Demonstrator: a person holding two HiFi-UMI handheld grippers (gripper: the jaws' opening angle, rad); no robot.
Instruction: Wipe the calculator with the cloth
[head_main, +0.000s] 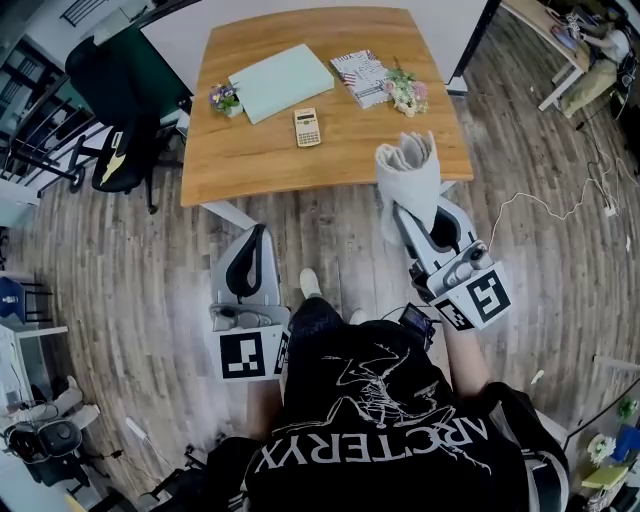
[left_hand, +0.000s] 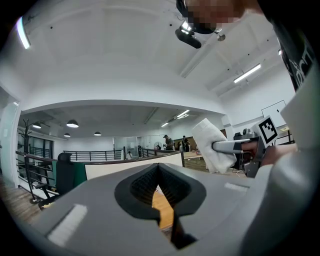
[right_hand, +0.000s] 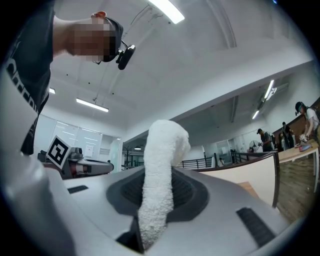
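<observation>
Clamping cloth (head_main: 410, 165), right gripper (head_main: 406, 212) points toward table (head_main: 250, 165); left gripper (head_main: 257, 232) lower, jaws together, empty.

The cloth (head_main: 408, 165) in the right gripper (head_main: 420, 222) is plain white and nubbly; that gripper and the left gripper (head_main: 258, 242) are light grey with black ribbed linings, each with a black-on-white marker cube (head_main: 478, 300). Ahead of both, the calculator (head_main: 307, 127) is pale cream-yellow with a dark display, on an orange-brown wood-grain table (head_main: 250, 165). Beyond it lie a mint-green pad (head_main: 281, 82) and a book (head_main: 359, 75) patterned in red, white and black, and under the grippers the floor (head_main: 150, 270) is grey-brown planking.
</observation>
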